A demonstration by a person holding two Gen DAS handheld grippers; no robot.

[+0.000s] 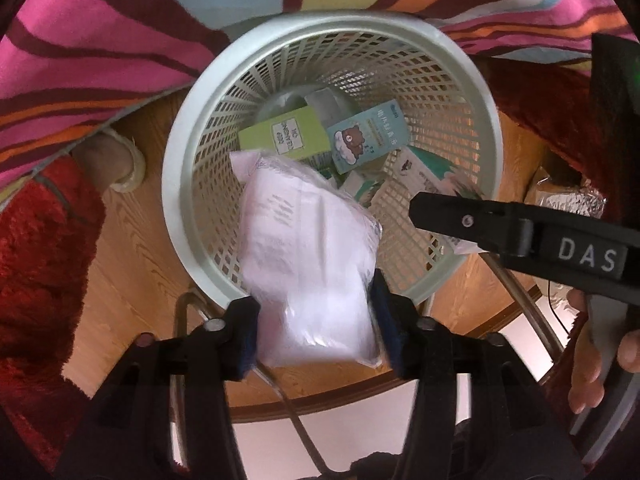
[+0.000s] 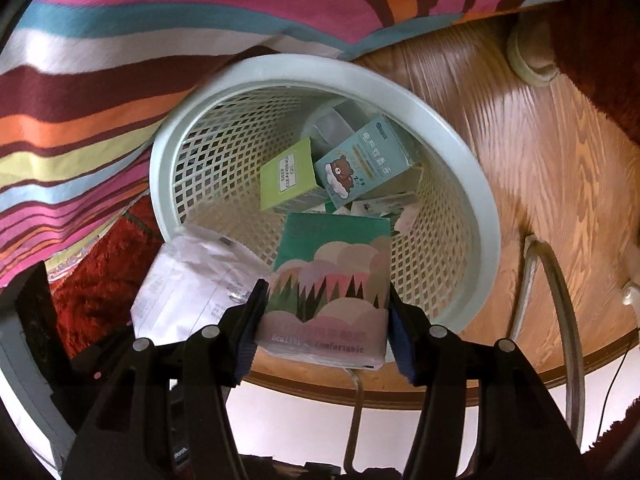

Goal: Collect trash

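Observation:
A pale green mesh basket [image 1: 176, 168] stands on the wood below both grippers. My left gripper [image 1: 316, 332] hangs over its near rim, and a white plastic packet [image 1: 304, 248] lies blurred and loose between its parted pads, reaching into the basket. My right gripper [image 2: 326, 336] is shut on a green and pink tissue pack [image 2: 332, 272] above the basket's [image 2: 480, 216] near rim. To its left is the white packet [image 2: 192, 280]. Inside the basket lie a lime green box [image 1: 284, 136], a pale blue box with a bear [image 1: 368, 136] and more small packs.
A striped cloth [image 1: 100, 52] hangs behind the basket, with red shaggy fabric [image 1: 36, 264] beside it. Bent metal tubes [image 2: 560, 280] cross the round wooden surface [image 2: 540, 152]. A person's hand [image 1: 592, 360] holds the right gripper's handle. A foil packet [image 1: 568, 200] lies at the right.

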